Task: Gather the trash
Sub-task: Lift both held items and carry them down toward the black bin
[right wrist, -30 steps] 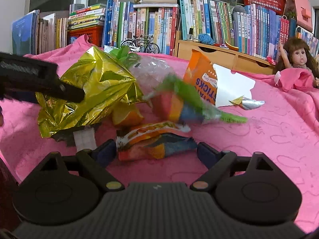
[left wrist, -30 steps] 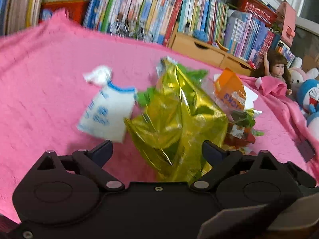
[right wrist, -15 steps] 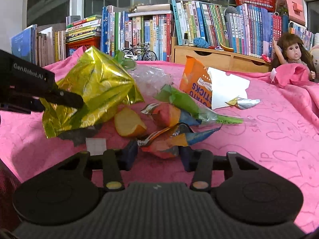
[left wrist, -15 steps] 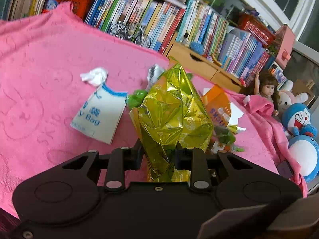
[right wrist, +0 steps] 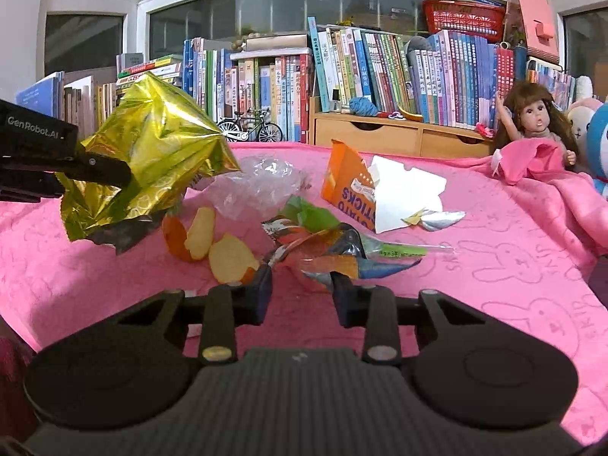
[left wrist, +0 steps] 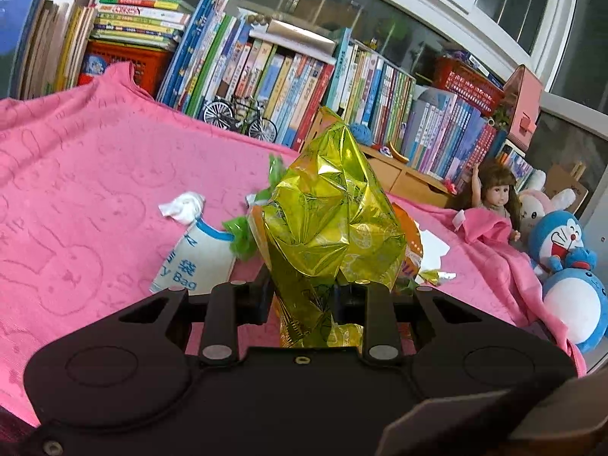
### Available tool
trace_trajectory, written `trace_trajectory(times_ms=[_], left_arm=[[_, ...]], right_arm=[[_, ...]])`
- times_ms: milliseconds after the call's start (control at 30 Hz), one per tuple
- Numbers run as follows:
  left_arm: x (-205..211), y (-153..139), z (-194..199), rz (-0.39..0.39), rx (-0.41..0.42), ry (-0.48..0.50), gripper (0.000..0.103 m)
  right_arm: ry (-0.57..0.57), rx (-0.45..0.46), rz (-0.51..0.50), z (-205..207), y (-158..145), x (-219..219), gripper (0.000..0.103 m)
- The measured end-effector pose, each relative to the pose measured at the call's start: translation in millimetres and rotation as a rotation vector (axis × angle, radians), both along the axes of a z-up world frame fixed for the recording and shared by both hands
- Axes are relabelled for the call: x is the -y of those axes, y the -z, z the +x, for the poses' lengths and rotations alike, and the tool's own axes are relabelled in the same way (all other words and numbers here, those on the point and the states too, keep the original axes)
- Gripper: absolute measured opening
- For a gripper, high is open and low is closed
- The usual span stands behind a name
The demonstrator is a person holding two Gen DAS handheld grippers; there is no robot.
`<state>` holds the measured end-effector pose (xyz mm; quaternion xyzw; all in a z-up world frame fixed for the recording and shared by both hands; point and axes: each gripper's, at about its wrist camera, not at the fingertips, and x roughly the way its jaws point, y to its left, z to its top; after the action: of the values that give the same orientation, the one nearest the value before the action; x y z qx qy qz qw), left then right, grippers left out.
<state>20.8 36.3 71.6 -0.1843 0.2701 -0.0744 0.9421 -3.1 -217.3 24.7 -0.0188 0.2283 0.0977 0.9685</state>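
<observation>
Wrapper foil fills the middle of the left wrist view: the left hand-held gripper (left wrist: 304, 296) is clamped on the gold wrapper (left wrist: 326, 224), raised off the pink blanket (left wrist: 76, 197), hiding most litter behind it. A white bag (left wrist: 193, 262) lies partly cut off by the fingers. The right hand-held gripper (right wrist: 302, 290) is pinched on a crumpled snack packet (right wrist: 334, 254); its lower edge is hidden. Orange peel (right wrist: 228, 254) lies just beside. Bare blanket lies open to the right.

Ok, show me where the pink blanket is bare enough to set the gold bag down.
Bare pink blanket lies left of the white bag, and again right of the wrappers toward the doll. The middle is crowded: orange peels, clear plastic, orange box.
</observation>
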Motion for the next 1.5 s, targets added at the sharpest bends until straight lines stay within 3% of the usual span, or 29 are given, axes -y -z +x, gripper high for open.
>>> trace_trajectory(times_ms=[433, 700, 833, 967, 1100, 1333, 1500], left_arm=[[-2, -19, -19, 0.012, 0.063, 0.014, 0.027], [-5, -14, -47, 0.009, 0.055, 0.041, 0.027], [-7, -2, -74, -0.015, 0.011, 0.097, 0.027], [-4, 10, -100, 0.042, -0.056, 0.159, 0.027], [-4, 19, -121, 0.025, -0.101, 0.210, 0.027], [8, 41, -155, 0.067, -0.192, 0.275, 0.027], [15, 60, -170, 0.093, -0.267, 0.328, 0.027]], right_arm=[[0.010, 0.057, -0.027, -13, -17, 4, 0.031], [0.007, 0.056, -0.019, -27, -16, 3, 0.031], [0.002, 0.039, 0.017, -53, -11, 3, 0.031], [-0.014, 0.017, 0.021, -81, -4, 1, 0.031], [-0.017, -0.018, 0.036, -107, 1, 1, 0.031], [-0.035, -0.149, 0.064, -132, 25, 3, 0.031], [-0.053, -0.244, 0.027, -143, 54, -3, 0.031]])
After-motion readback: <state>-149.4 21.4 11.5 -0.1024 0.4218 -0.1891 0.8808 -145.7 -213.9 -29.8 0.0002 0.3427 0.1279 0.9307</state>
